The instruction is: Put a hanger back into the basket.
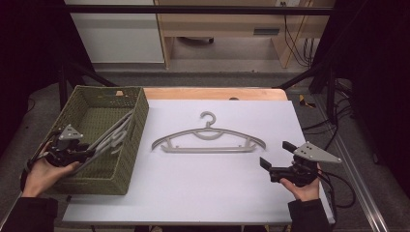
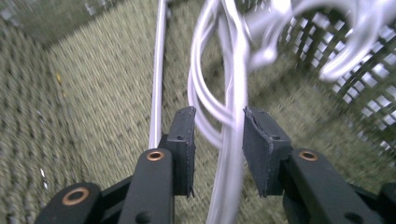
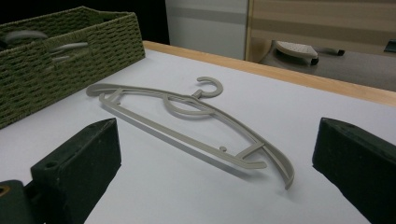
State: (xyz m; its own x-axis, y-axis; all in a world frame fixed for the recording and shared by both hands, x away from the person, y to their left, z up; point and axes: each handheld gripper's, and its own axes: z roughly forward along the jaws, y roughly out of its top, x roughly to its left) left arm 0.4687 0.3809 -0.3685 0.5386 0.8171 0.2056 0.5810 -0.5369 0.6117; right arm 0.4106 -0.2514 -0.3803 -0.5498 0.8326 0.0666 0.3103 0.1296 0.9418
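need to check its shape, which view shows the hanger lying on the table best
The high view: the hanger on the table lies whole and flat, hook to both arm ends. The right gripper view also shows it whole but slanted and foreshortened. The left gripper view looks into the basket.

The basket is olive green with a woven texture, and the hangers in it are light grey, same as the hanger out on the white sheet. Table edge is pale wood, and both grippers are plain black.
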